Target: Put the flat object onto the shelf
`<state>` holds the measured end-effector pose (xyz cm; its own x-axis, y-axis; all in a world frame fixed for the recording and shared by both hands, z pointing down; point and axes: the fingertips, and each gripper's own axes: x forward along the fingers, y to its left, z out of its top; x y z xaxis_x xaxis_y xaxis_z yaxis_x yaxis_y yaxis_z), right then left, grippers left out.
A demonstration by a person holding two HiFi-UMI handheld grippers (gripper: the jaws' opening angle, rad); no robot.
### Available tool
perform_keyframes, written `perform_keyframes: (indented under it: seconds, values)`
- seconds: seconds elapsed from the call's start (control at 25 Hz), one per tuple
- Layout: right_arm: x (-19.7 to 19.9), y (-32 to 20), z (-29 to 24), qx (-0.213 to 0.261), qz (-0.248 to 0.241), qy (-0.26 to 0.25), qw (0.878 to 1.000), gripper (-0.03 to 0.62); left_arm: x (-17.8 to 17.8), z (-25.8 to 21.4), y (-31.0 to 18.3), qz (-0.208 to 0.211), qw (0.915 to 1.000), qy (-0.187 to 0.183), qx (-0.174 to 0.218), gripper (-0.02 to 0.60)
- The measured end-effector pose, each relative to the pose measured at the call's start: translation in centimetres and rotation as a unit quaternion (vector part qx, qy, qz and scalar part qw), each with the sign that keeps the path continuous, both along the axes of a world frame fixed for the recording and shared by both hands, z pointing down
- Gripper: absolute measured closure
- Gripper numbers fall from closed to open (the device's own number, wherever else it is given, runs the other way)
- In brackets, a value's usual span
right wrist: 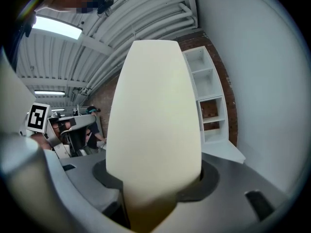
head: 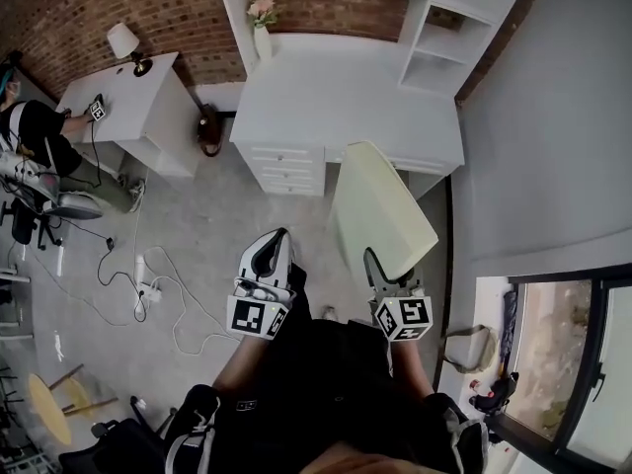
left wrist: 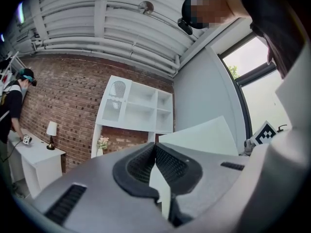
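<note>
The flat object is a cream, rounded-edge panel. It rises in front of me, and my right gripper is shut on its lower end. In the right gripper view the panel fills the middle and stands up out of the jaws. My left gripper hangs beside it to the left, apart from the panel. Its pads meet with nothing between them. The white shelf unit stands on the white desk ahead, and it also shows as the shelf and the shelf.
The white desk has drawers and a vase of flowers. A small white table with a lamp stands at the left, and a person sits at it. Cables lie on the floor. A grey wall and a window are at the right.
</note>
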<state>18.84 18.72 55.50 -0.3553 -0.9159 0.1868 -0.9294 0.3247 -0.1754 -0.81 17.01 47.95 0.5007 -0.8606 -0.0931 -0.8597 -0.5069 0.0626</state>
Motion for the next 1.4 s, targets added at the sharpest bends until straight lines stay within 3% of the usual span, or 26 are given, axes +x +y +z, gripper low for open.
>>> perform_keyframes:
  seconds: [0.52, 0.96, 1.16, 1.4]
  values:
    - [-6.9, -21.2, -5.1, 0.049, 0.053, 0.067, 0.995, 0.310, -7.8, -1.9, -22.3, 0.049, 0.9987, 0.013, 0.007, 0.571]
    - [-8.2, -32.1, -10.0, 0.102, 0.064, 0.133, 0.984, 0.310, -9.6, -2.3, -32.0, 0.069, 0.9972, 0.028, 0.001, 0.571]
    - [-7.7, -37.1, -12.7, 0.143, 0.068, 0.217, 0.963, 0.310, -9.8, -2.0, -34.9, 0.058, 0.9980, 0.025, 0.001, 0.571]
    - [-6.3, -43.2, -16.2, 0.148, 0.077, 0.326, 0.931, 0.310, -9.5, -2.6, -39.4, 0.036, 0.9988, 0.034, 0.002, 0.571]
